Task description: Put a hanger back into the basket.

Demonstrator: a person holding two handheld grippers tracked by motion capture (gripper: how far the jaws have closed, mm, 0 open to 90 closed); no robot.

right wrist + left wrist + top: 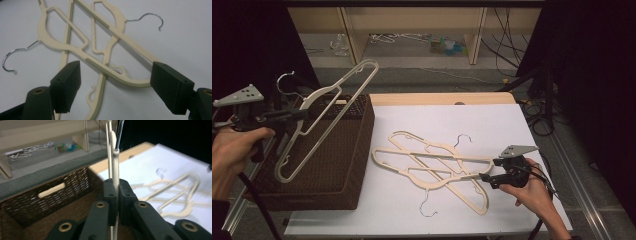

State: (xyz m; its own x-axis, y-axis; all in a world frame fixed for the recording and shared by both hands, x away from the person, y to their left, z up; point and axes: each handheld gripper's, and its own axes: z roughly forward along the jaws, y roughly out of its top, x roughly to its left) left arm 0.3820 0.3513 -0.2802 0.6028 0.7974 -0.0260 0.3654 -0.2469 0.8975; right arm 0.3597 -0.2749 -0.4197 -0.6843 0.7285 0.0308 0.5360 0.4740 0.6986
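One cream hanger (324, 115) with a metal hook hangs tilted, clamped in the left tool (299, 114).

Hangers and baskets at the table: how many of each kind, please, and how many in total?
Cream hangers: 3, one held in the left gripper over the basket, two crossed on the white table
Brown woven basket: 1
Total: 4

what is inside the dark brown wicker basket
The dark brown wicker basket shows only its woven inner walls; the cream plastic hanger, held above, covers part of the view, and the floor stays hidden.
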